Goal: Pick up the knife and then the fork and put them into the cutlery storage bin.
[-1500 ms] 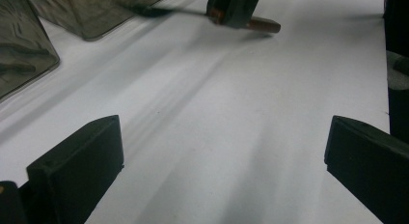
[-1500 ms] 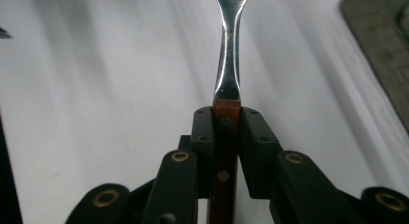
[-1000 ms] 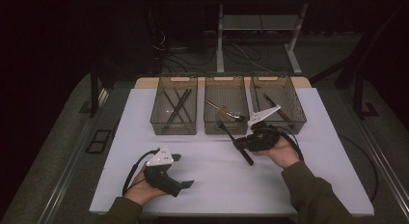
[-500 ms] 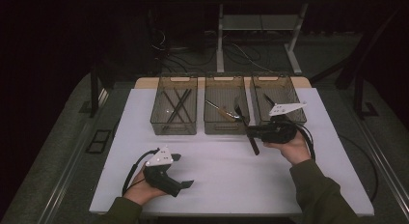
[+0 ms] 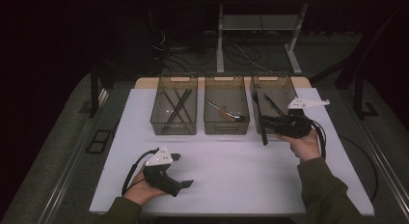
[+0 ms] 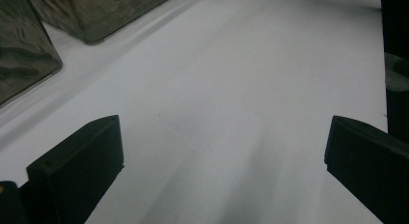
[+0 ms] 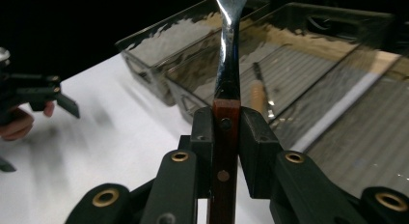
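Three clear smoky plastic bins (image 5: pixel 174 112) (image 5: pixel 226 110) (image 5: pixel 279 89) sit in a row on the one white counter (image 5: pixel 231 171). There are two black grippers (image 5: pixel 181 171) (image 5: pixel 263 122). One wooden-handled metal knife (image 7: pixel 225 113) is held.

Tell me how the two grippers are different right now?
The right gripper is shut on a wooden-handled utensil; the left gripper is open with nothing between its jaws. The right one is held up by the right bin; the left one rests low on the white table, nearer the person. Both are black, and each is held in one hand.
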Available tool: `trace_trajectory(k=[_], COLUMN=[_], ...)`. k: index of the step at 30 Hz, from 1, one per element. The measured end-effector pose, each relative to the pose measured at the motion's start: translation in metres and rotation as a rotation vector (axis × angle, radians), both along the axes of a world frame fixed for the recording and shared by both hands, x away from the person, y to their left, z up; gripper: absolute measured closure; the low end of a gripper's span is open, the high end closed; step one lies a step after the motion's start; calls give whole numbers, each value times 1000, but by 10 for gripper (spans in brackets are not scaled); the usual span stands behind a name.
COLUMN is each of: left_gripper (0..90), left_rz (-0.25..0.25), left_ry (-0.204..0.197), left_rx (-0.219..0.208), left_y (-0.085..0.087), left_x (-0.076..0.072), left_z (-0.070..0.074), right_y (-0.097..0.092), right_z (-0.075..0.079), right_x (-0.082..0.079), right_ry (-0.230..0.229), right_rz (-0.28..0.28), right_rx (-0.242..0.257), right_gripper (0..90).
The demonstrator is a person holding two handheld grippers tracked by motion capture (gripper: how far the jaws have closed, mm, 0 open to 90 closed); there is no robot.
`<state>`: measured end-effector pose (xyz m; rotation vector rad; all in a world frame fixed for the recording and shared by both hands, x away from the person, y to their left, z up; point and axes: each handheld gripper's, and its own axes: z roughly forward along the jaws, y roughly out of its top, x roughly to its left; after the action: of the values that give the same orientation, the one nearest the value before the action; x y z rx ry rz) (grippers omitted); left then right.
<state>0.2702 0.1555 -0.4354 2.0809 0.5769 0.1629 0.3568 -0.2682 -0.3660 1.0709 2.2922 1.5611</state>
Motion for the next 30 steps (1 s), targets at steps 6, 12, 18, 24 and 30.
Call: trace_trajectory(k=[6, 12, 18, 24, 30], left_gripper=[0, 0, 0, 0, 0], left_rz=[2, 7, 17, 21, 23], left_ry=[1, 2, 8, 10, 9], left_rx=[-3, -4, -6, -14, -19], left_y=[0, 0, 1, 1, 1], left_x=[0, 1, 2, 1, 1], left_z=[0, -1, -1, -1, -1], right_y=[-15, -27, -40, -45, -49], right_z=[4, 9, 23, 35, 32], right_x=[0, 1, 11, 29, 49], right_ry=[-30, -62, -105, -131, -128], right_rz=[-66, -120, -175, -228, -322], right_rx=[13, 0, 3, -63, -133], right_gripper=[768, 769, 768, 768, 768])
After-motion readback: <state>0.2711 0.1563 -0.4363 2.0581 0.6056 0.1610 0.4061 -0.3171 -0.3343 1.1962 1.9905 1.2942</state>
